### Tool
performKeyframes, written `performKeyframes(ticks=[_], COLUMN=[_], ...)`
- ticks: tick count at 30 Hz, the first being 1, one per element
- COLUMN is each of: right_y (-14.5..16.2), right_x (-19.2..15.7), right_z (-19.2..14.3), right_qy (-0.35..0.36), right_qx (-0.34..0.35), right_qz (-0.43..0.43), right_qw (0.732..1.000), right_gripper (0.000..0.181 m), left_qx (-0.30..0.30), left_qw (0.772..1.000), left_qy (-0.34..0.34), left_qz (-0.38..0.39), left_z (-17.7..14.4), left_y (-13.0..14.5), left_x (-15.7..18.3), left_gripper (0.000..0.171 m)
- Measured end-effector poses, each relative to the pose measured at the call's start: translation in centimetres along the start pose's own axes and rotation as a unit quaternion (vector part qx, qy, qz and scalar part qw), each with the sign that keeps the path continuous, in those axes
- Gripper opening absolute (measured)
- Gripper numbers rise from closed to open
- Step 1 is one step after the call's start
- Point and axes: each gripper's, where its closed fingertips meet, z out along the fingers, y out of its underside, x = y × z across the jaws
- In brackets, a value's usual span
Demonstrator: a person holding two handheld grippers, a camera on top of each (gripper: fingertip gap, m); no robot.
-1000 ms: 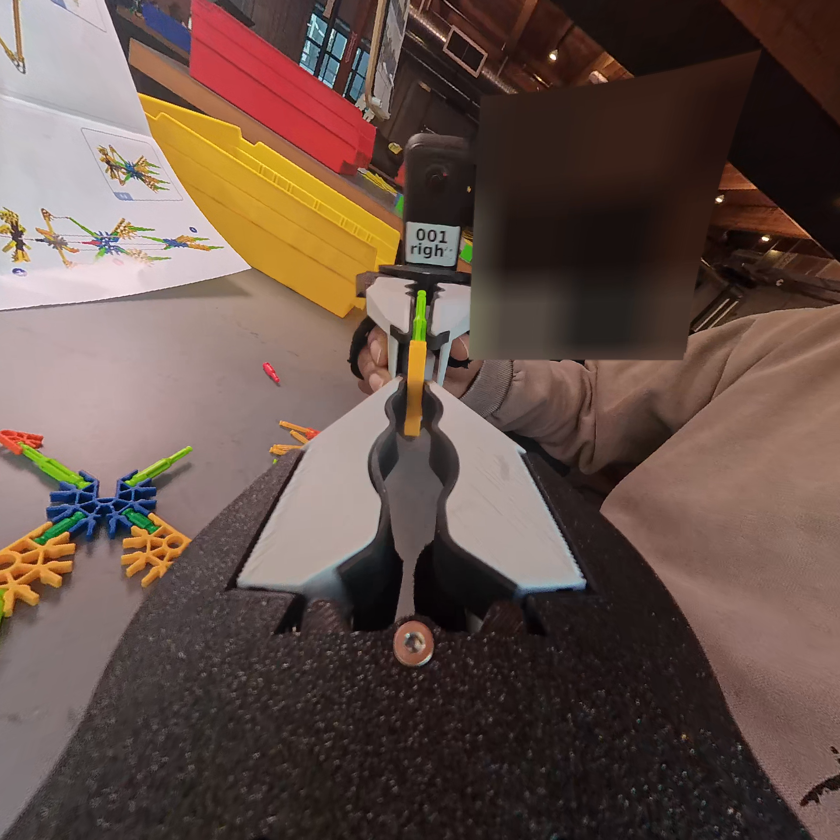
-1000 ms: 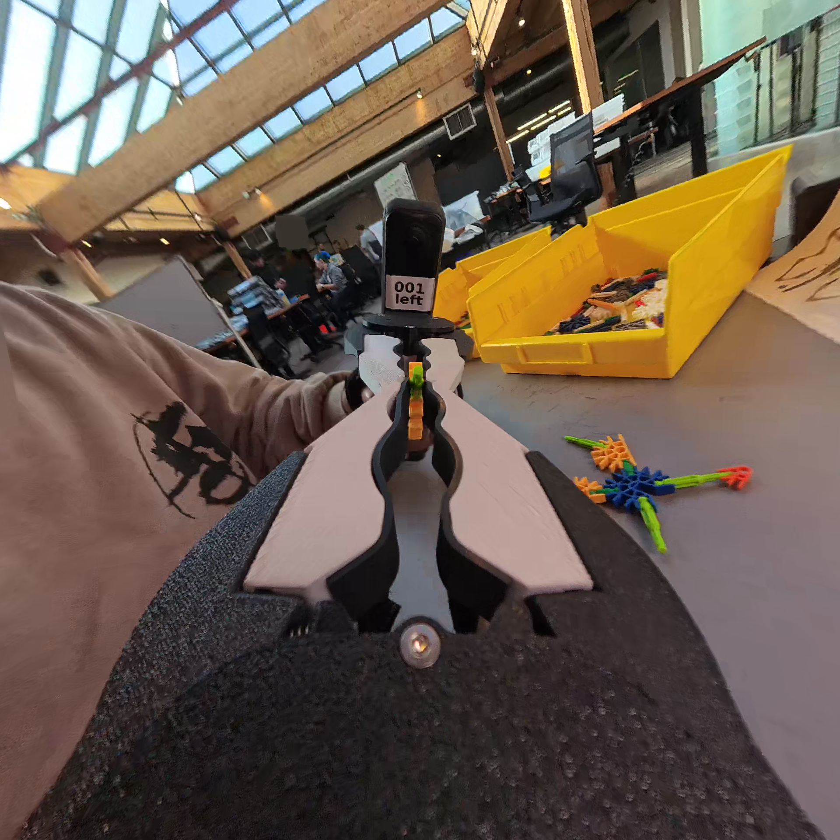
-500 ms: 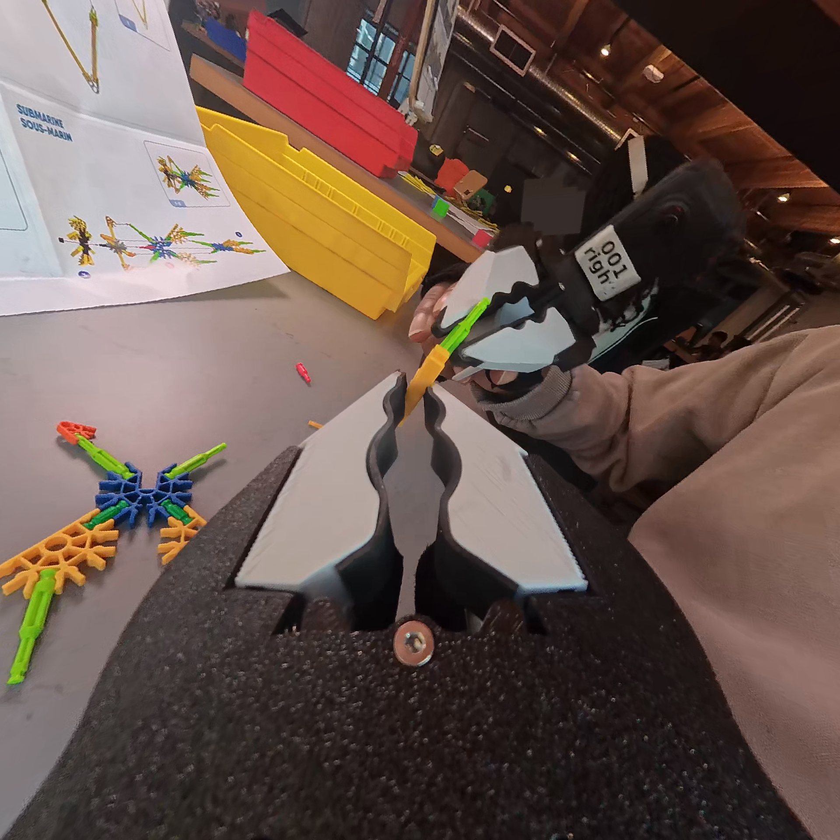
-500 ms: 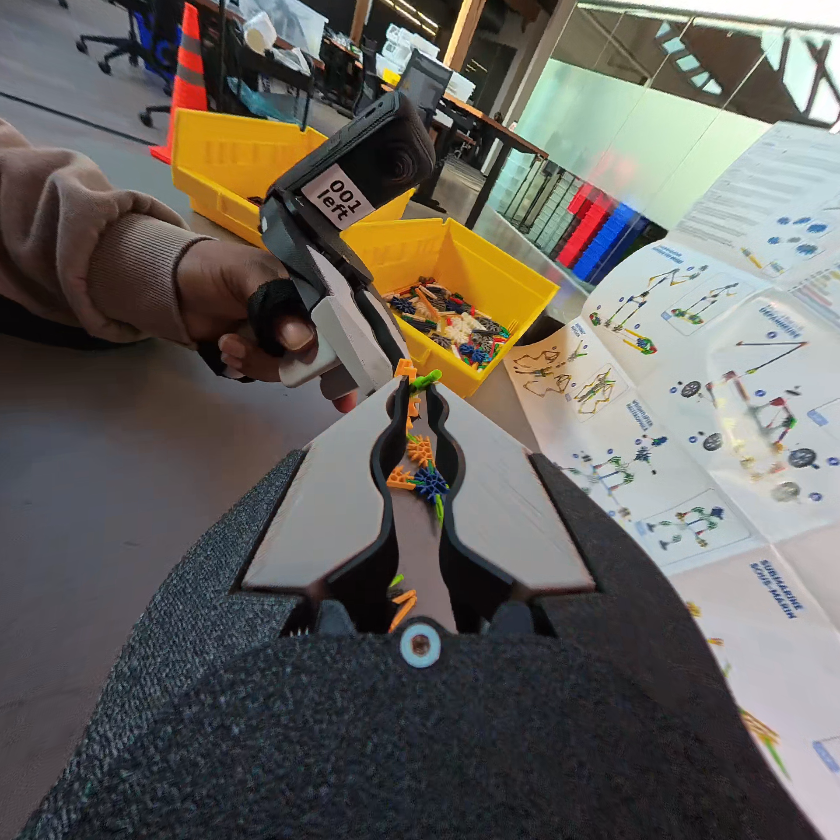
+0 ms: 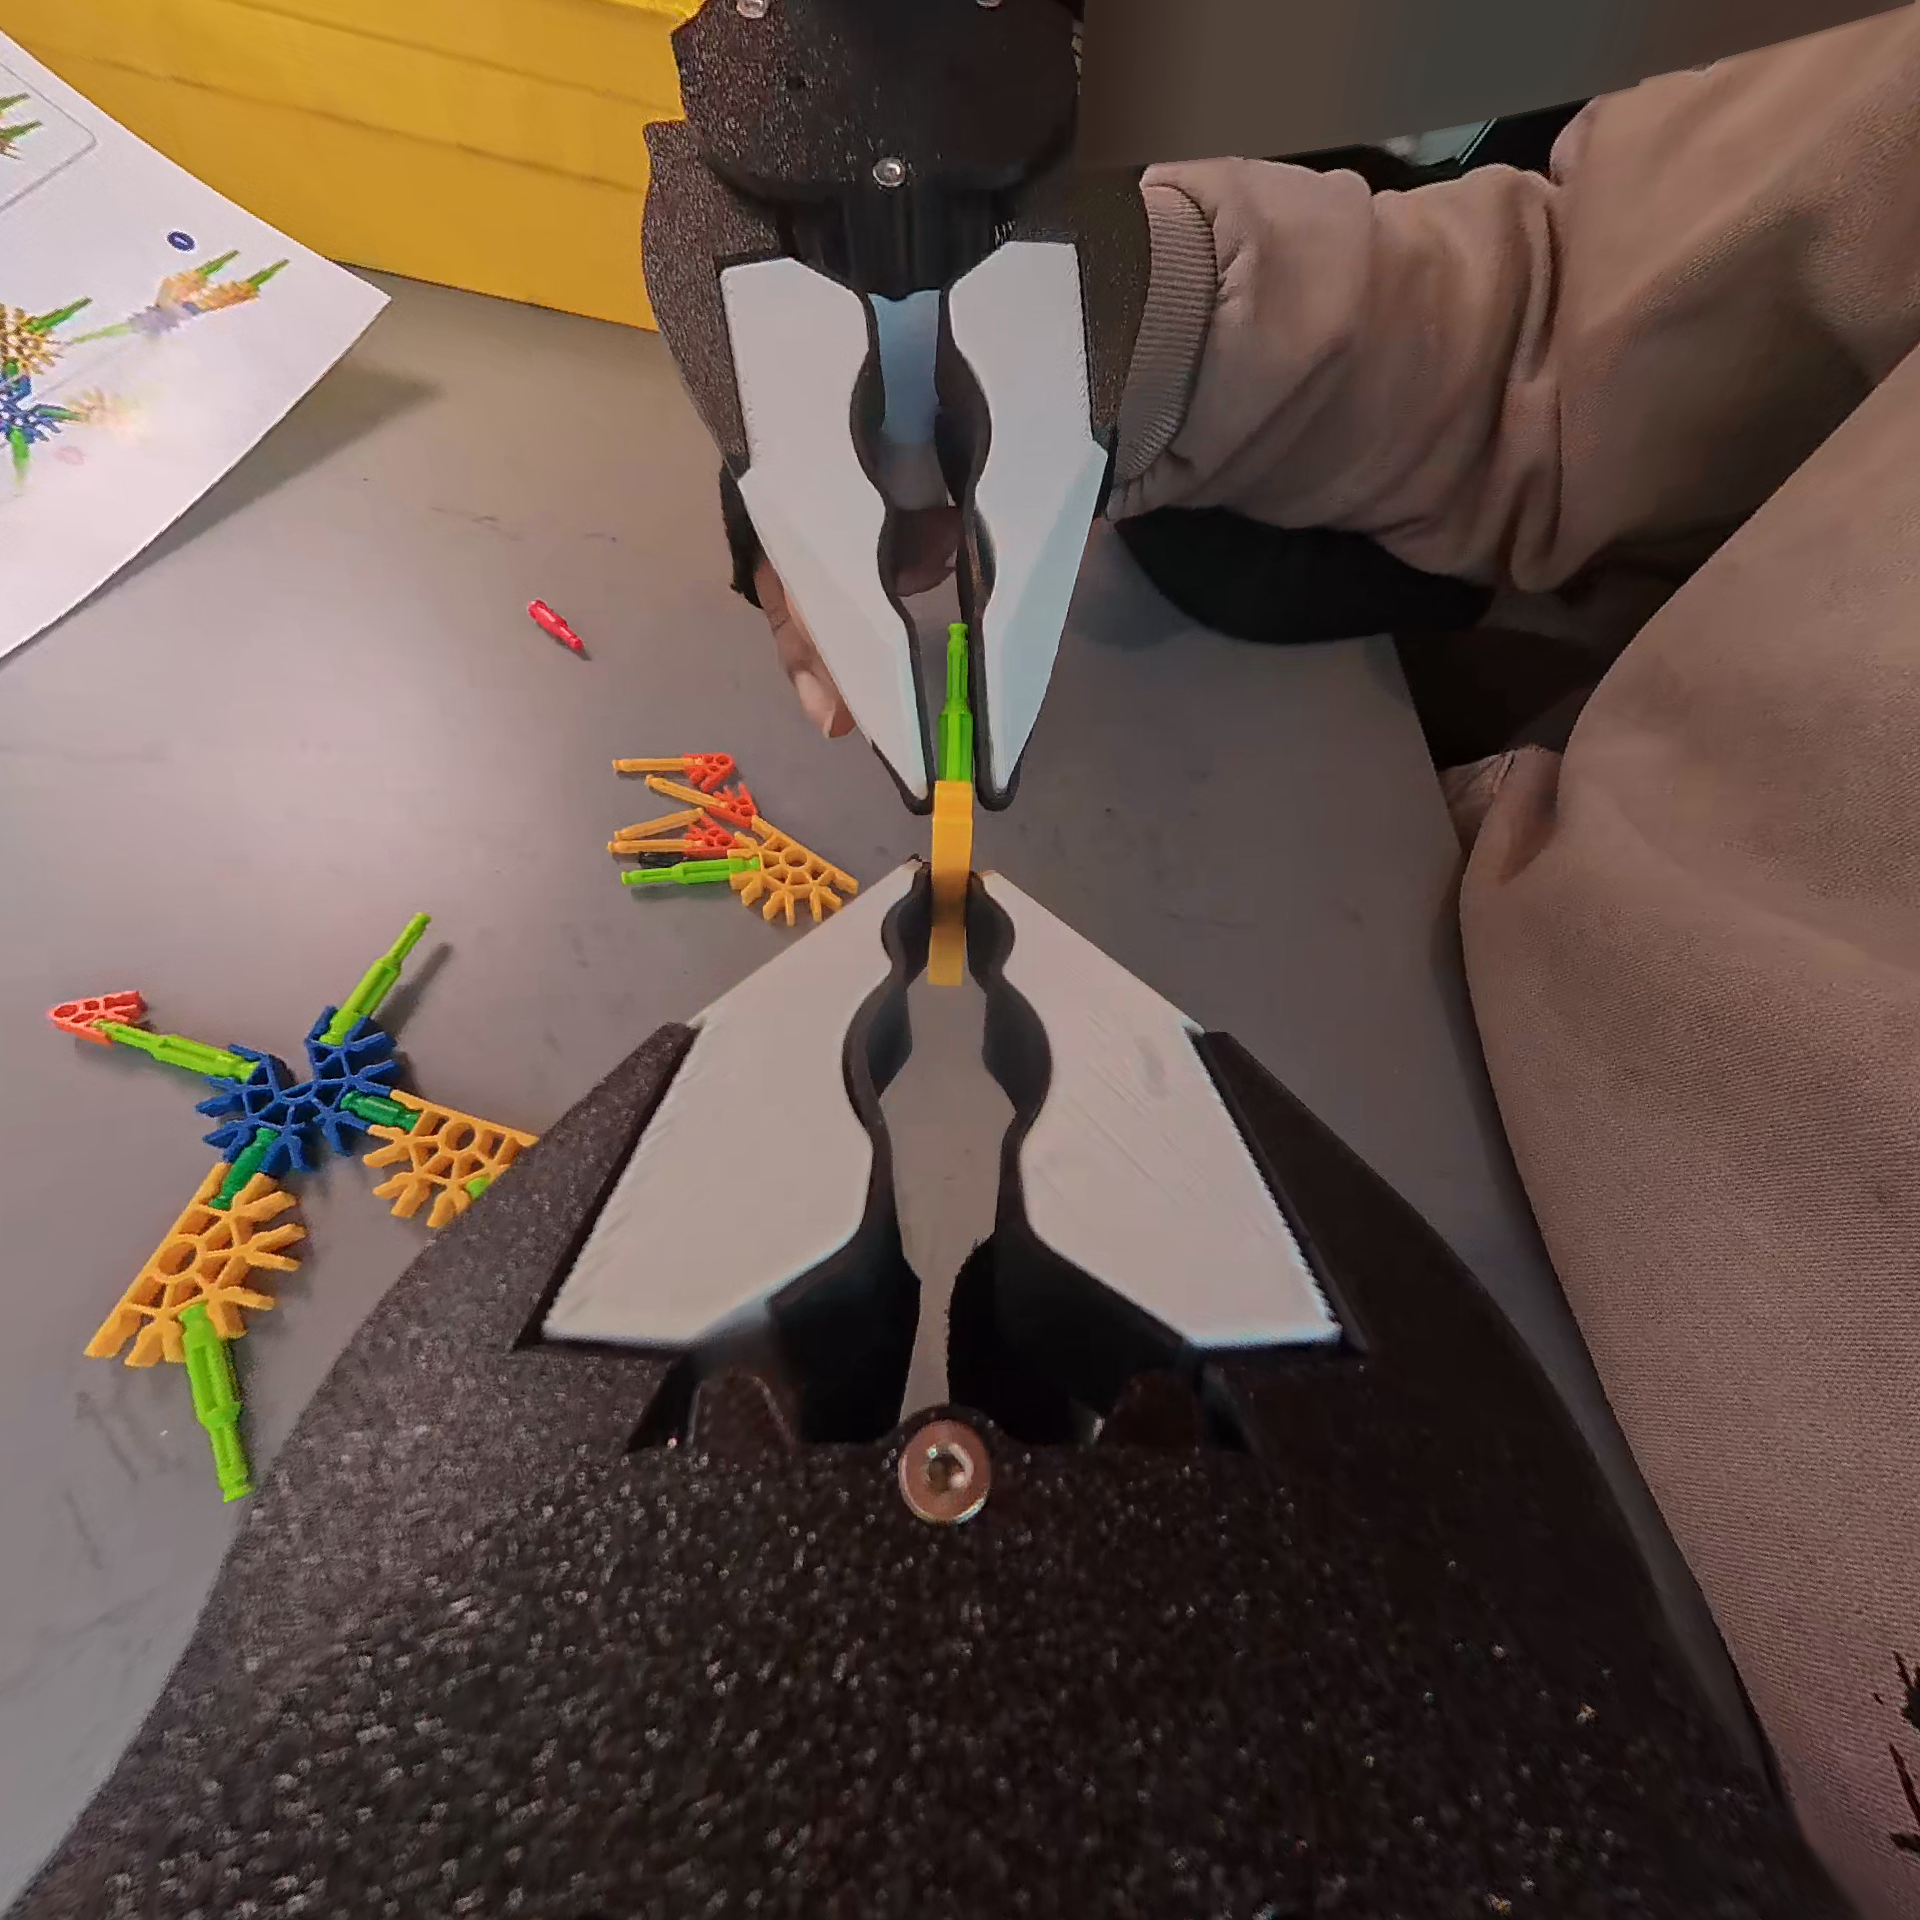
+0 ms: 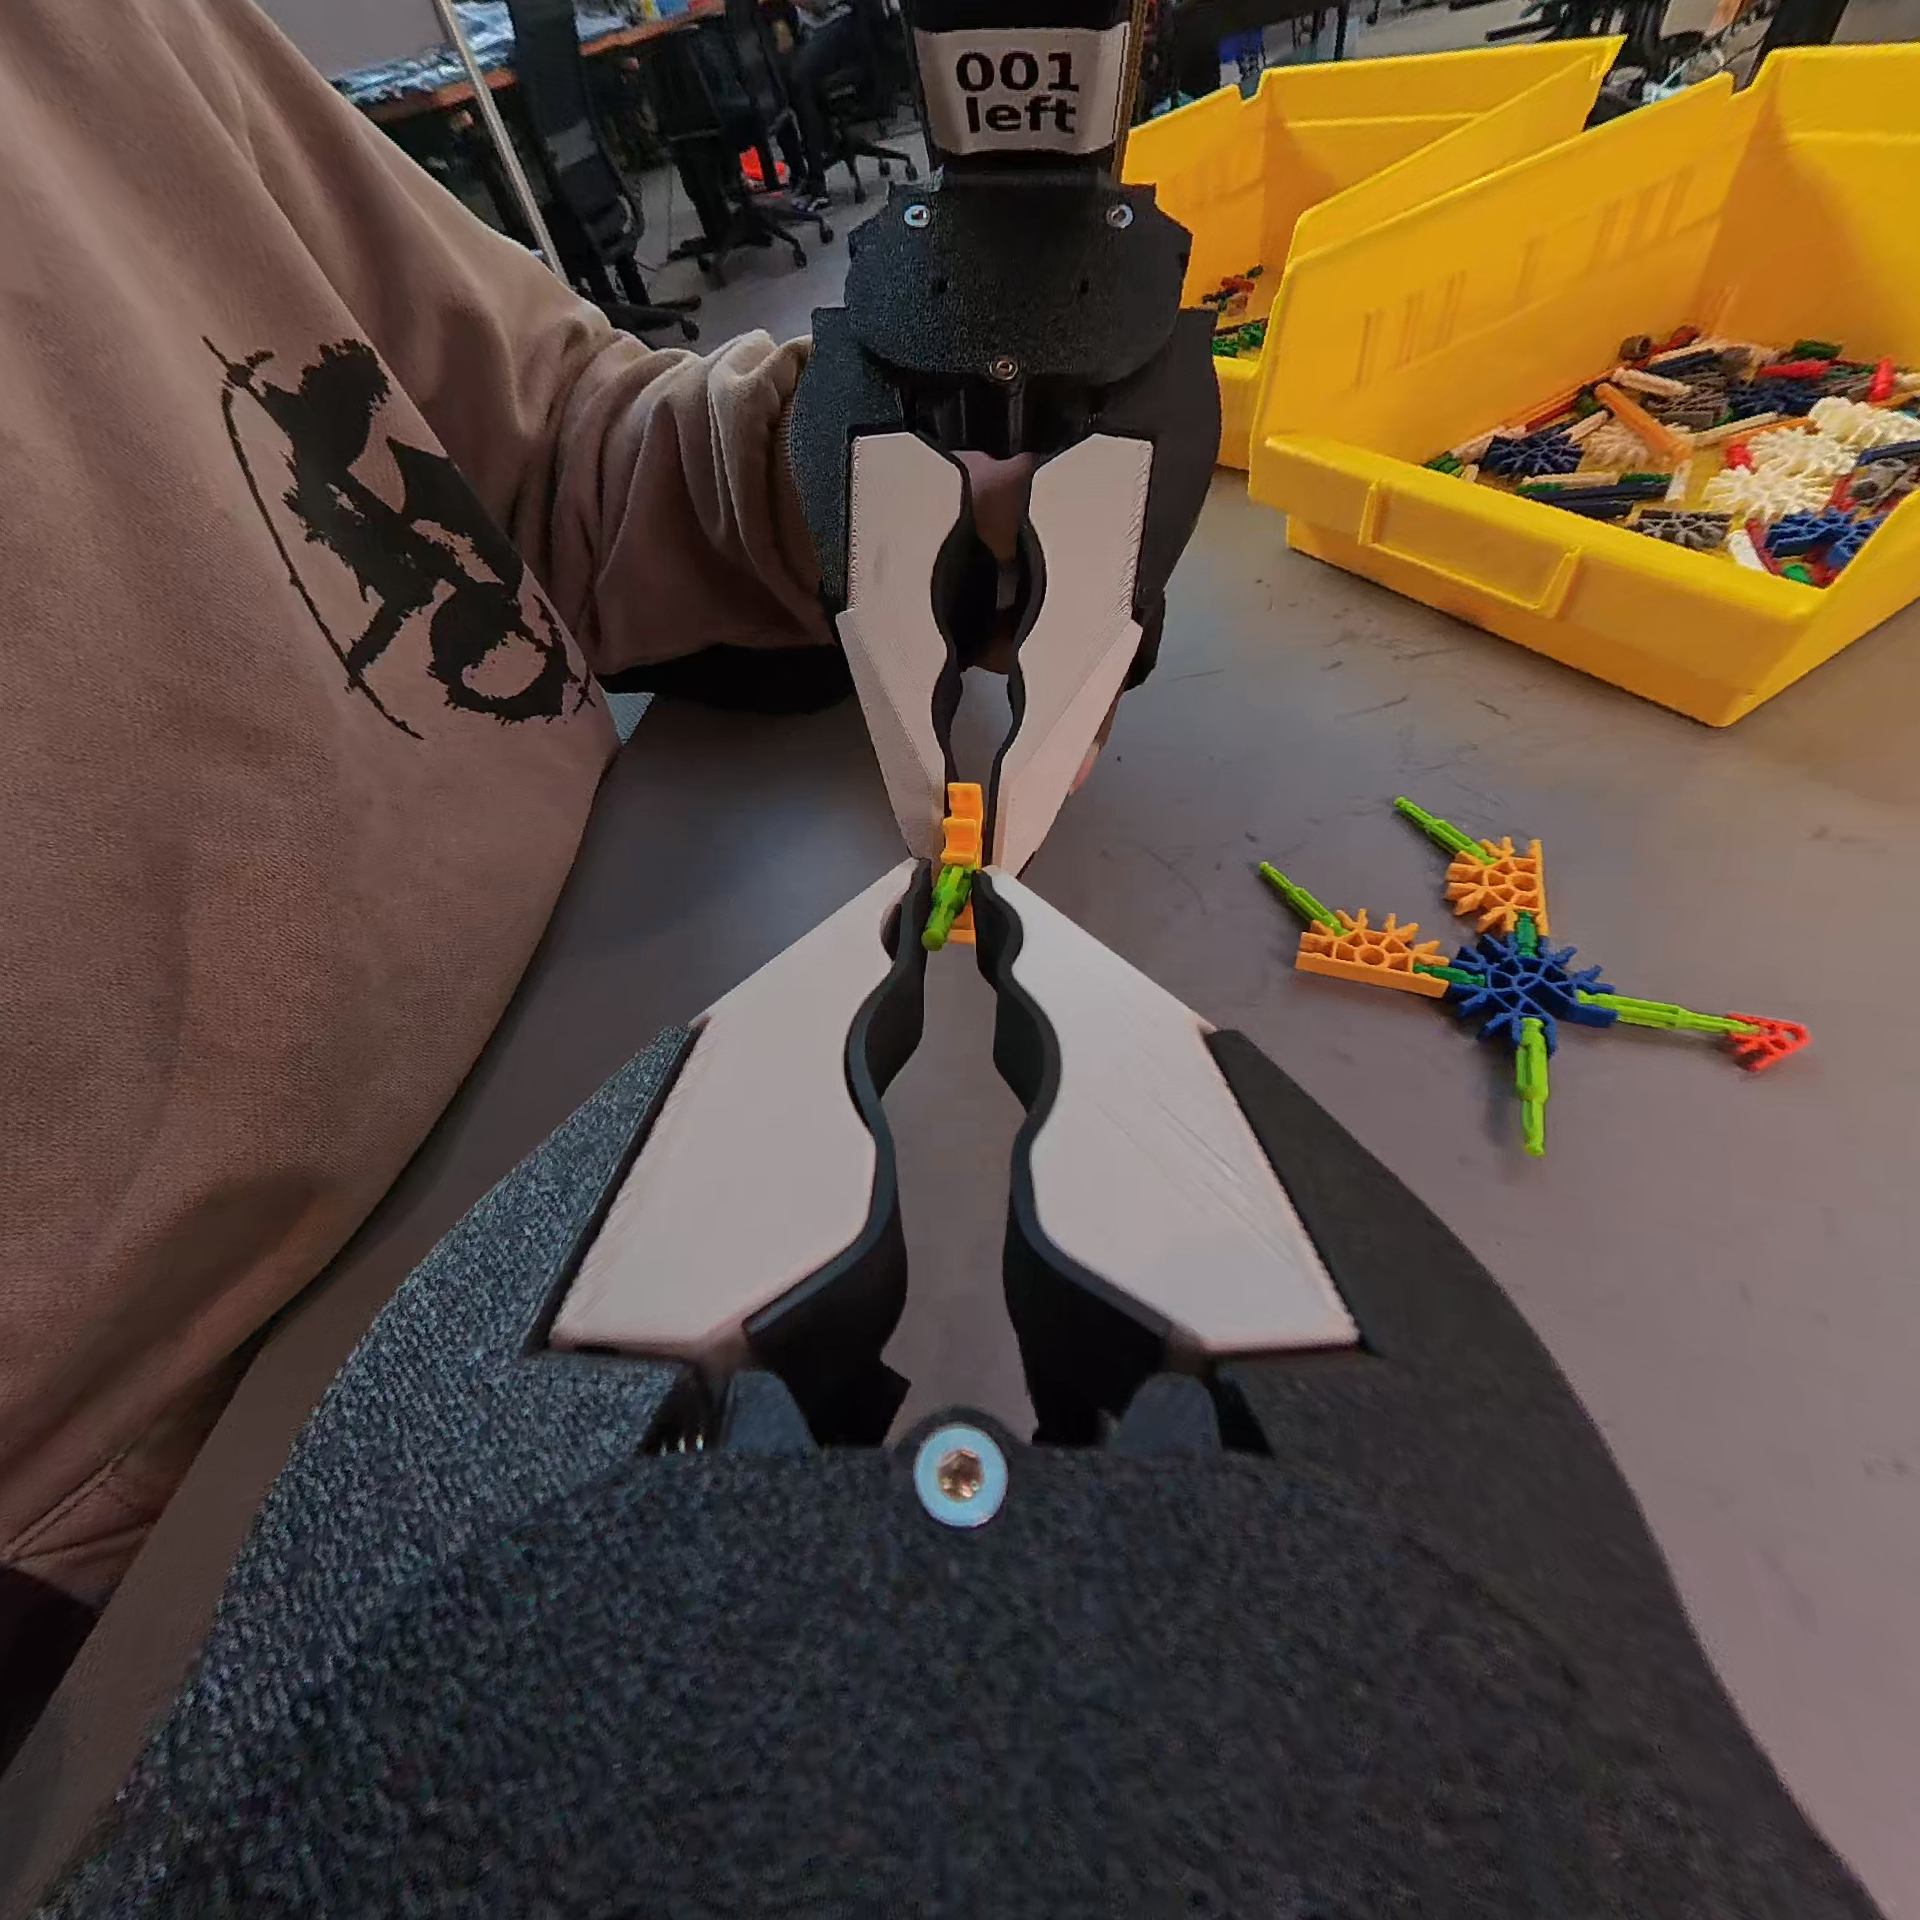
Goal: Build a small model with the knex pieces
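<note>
Grey tabletop carries a yellow plastic bin of loose parts and a blue-hubbed star assembly. Left gripper clamps an orange connector; right gripper, tip to tip with it, pinches the joined green rod.

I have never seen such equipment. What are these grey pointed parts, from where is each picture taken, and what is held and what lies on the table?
A person holds two hand tools, each a two-finger gripper with a camera looking along its fingers. So each picture shows its own gripper at the bottom and the other one opposite.

In the left wrist view, the left gripper is shut on an orange connector. The right gripper, facing it, is shut on a green rod that meets the connector. The right wrist view shows the same from the other side.

On the grey table lie a blue-hubbed model, loose pieces, a small red piece, an instruction sheet and yellow bins of parts.
</note>
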Motion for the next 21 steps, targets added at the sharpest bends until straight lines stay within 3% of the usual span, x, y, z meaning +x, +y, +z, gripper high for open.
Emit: performKeyframes(ticks=[4,14,18,21], right_y=[0.1,-1.7,-2.1,-2.6], right_x=[0.5,1.8,3.5,4.3], right_z=[0.0,-1.0,-1.0,-1.0], right_qy=[0.017,0.044,0.112,0.188], right_qx=[-0.002,0.061,0.068,0.043], right_qz=[-0.011,0.002,-0.003,-0.056], right_qw=[1.000,0.997,0.991,0.980], right_gripper=[0.004,0.003,0.003,0.003], left_qx=[0.011,0.133,0.155,0.174], left_qw=[1.000,0.988,0.981,0.975], left_qy=[0.002,0.011,-0.031,-0.056], left_qz=[-0.016,-0.082,-0.111,-0.128], left_z=[0.0,-0.7,-1.2,-1.5], left_y=[-0.1,-2.5,-2.7,-2.9], left_x=[-0.4,-1.5,-3.3,-4.1], left_gripper=[0.005,0.006,0.006,0.006])
